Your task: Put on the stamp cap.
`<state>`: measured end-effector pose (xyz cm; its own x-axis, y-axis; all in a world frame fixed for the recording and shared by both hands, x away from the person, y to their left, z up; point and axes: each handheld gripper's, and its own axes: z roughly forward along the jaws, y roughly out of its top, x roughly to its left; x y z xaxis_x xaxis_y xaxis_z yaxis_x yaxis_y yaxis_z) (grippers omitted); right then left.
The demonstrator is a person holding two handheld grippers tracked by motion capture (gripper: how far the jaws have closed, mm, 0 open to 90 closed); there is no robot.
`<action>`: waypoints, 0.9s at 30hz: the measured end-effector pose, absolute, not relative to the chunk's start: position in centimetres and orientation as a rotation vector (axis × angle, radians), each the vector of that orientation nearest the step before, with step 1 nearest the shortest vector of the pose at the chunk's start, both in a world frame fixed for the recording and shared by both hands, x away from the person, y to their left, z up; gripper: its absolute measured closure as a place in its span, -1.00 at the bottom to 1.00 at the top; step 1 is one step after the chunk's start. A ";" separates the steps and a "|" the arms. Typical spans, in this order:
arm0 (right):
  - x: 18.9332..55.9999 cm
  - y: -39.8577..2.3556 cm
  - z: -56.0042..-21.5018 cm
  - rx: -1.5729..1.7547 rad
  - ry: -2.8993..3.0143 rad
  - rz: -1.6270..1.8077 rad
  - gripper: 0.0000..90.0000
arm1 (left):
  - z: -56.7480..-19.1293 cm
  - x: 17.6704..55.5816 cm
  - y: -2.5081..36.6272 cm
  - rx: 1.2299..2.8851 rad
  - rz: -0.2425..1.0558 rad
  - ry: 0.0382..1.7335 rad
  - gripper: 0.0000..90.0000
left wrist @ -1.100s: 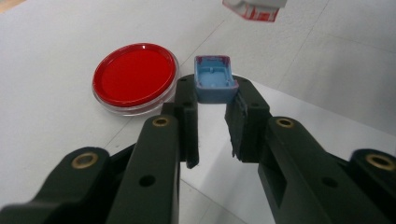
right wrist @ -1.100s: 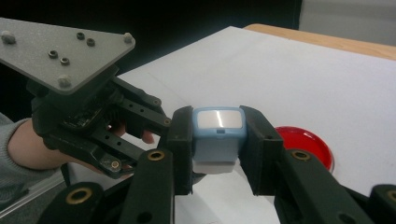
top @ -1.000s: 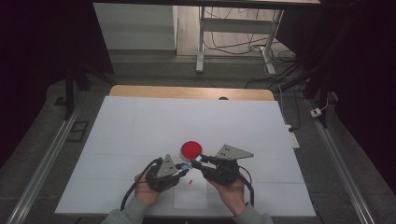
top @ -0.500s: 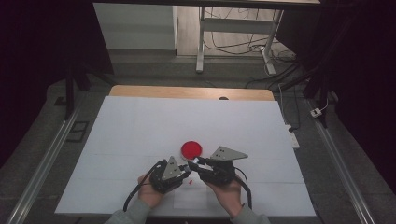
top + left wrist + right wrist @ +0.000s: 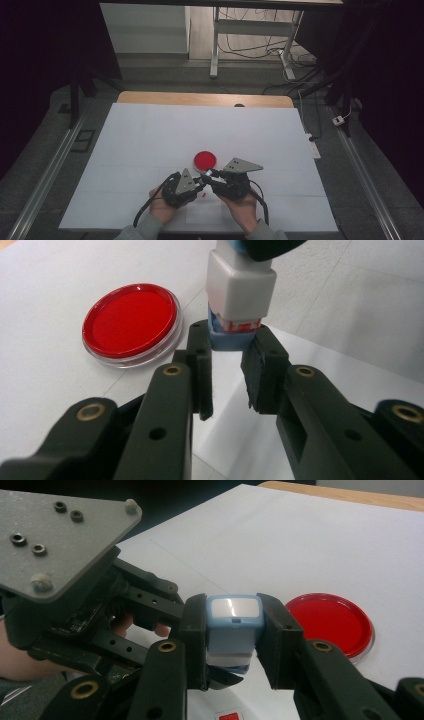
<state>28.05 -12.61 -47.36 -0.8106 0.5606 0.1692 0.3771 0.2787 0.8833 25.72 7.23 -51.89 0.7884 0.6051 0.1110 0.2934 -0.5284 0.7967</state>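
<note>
Blue-and-white, a small boxy block point(image 5: 234, 625) sits clenched between the jaws of the right hand-held gripper point(image 5: 234, 630), lifted off the white table point(image 5: 150, 135) near the person's edge. The left hand-held gripper point(image 5: 227, 365) meets it from the other side: its jaws flank the block's blue lower end point(image 5: 230, 337) with a gap showing behind, and whether they already pinch it I cannot tell. A red lidded dish point(image 5: 205, 159) lies on the table just beyond the two tools.

The likely risk is a slip during this two-handed hold. The left jaws reach only the very tip, so a pull or twist could pop the end free, or the block could skew in the right jaws and drop toward the dish.
</note>
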 end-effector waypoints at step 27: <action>27.8 -12.2 -47.5 0.979 2.321 1.518 0.48 | -52.1 25.4 6.7 2.152 0.550 0.684 0.65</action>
<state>27.81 -12.25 -47.51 -0.7606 0.6230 0.1829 0.4174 0.2534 0.8727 25.44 6.66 -52.15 0.7596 0.6317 0.1545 0.2866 -0.5385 0.7924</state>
